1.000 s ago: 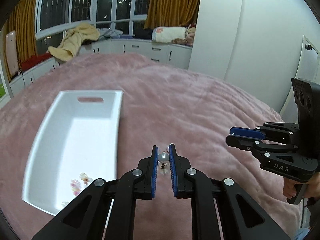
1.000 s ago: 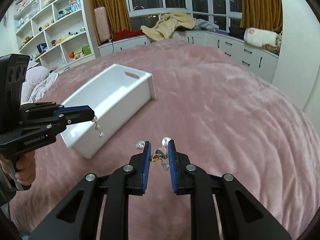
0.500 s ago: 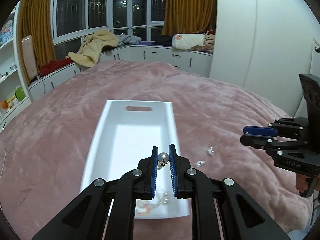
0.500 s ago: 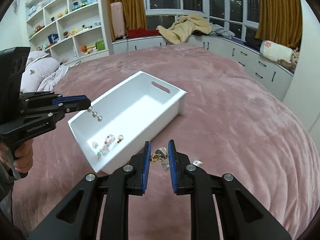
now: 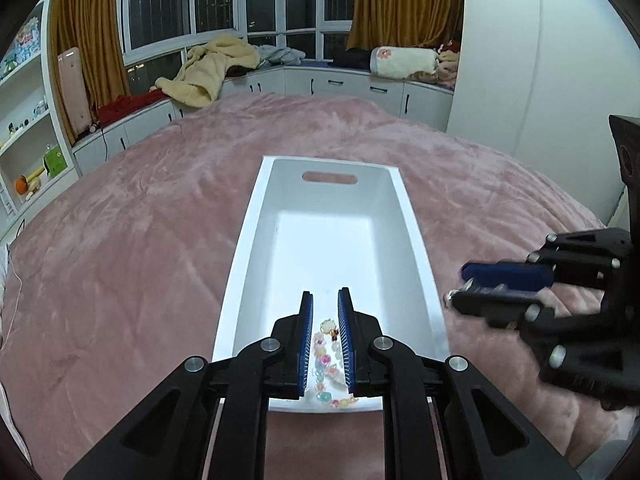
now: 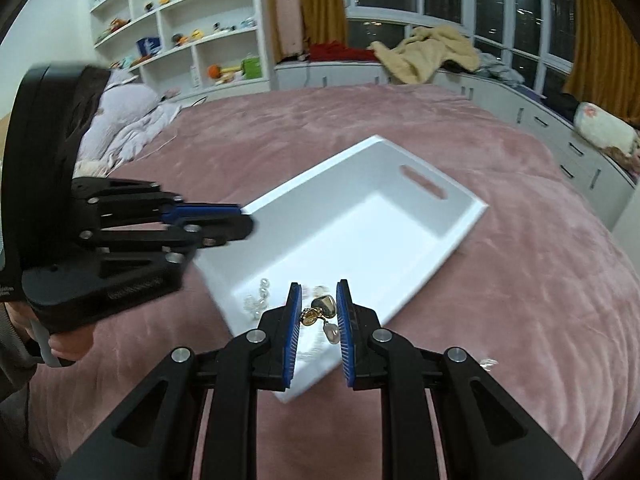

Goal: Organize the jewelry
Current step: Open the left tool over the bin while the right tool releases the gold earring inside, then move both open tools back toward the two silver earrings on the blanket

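A white tray (image 5: 416, 248) with a handle slot lies on the pink bedspread; it also shows in the right wrist view (image 6: 464, 236). Colourful bead jewelry (image 5: 326, 360) and a pearl piece (image 6: 256, 300) lie at its near end. My left gripper (image 5: 324, 334) hovers over that end, jaws slightly apart with nothing between them. My right gripper (image 6: 318, 312) is shut on a gold heart earring with a pearl drop (image 6: 322, 312), just over the tray's near corner. It appears blurred at the right of the left wrist view (image 5: 500, 288).
One small silver piece (image 6: 486, 364) lies on the bedspread right of the tray. The pink bedspread (image 5: 140, 260) spreads all round. White cabinets with heaped clothes line the window wall, and shelves stand at the left.
My left gripper moved over the tray's near end and let go of its pearl earring, which now lies in the tray. My right gripper carried the gold earring to the tray's corner.
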Motion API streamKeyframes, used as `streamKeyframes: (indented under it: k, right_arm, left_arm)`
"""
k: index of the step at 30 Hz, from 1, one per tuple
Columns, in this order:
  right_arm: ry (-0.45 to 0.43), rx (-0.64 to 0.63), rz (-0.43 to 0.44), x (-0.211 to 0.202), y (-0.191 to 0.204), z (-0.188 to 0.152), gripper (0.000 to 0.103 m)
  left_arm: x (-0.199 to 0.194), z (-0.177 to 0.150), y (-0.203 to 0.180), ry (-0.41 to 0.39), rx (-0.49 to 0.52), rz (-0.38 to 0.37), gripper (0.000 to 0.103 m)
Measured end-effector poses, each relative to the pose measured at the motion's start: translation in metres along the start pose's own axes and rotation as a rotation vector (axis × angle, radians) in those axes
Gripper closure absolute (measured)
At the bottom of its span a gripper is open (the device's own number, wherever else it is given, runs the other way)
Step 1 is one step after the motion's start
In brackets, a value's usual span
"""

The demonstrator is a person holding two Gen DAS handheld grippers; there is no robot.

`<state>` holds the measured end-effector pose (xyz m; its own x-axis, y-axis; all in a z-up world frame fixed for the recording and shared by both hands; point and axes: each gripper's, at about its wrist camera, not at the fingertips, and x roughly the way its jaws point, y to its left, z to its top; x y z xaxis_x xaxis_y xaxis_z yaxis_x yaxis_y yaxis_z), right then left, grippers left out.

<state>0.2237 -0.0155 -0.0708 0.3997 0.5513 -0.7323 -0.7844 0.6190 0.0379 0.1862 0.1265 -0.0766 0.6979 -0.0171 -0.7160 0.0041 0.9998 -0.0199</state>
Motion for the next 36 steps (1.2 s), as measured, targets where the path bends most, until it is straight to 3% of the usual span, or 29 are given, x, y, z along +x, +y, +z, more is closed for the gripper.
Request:
streamKeyframes:
  k: [7, 10, 11, 13, 15, 17, 19, 27, 29, 36]
  right_arm:
    - [0.064, -0.030, 0.008, 0.036, 0.020, -0.008, 0.085]
    - [0.087, -0.013, 0.018, 0.048, 0.019, -0.011, 0.083]
    - [0.088, -0.009, 0.016, 0.050, 0.019, -0.012, 0.079]
    - [0.072, -0.002, 0.001, 0.049, 0.019, -0.014, 0.046]
    - [0.041, 0.003, -0.007, 0.045, 0.017, -0.015, 0.039]
    - [0.011, 0.021, -0.020, 0.034, 0.008, -0.019, 0.035]
    - [-0.029, 0.035, -0.041, 0.023, -0.002, -0.022, 0.028]
    - [-0.081, 0.209, -0.155, -0.022, -0.088, -0.053, 0.020]
    - [-0.081, 0.246, -0.200, -0.033, -0.109, -0.065, 0.020]
    - [-0.067, 0.319, -0.240, -0.051, -0.150, -0.104, 0.020]
  left_arm:
    - [0.014, -0.009, 0.007, 0.034, -0.037, 0.005, 0.086]
    - [0.014, -0.013, 0.008, 0.038, -0.042, 0.002, 0.079]
    - [0.015, -0.015, 0.009, 0.040, -0.044, 0.003, 0.076]
    - [0.015, -0.017, 0.010, 0.041, -0.047, 0.004, 0.068]
    - [0.014, -0.018, 0.011, 0.040, -0.050, 0.011, 0.061]
    - [0.011, -0.018, 0.010, 0.032, -0.053, 0.019, 0.041]
    - [0.005, -0.018, 0.011, 0.008, -0.059, 0.036, 0.029]
    - [-0.017, -0.010, -0.023, -0.066, -0.032, -0.094, 0.019]
    - [-0.016, -0.009, -0.040, -0.068, 0.002, -0.124, 0.014]
    - [0.005, -0.021, -0.105, -0.036, 0.103, -0.232, 0.014]
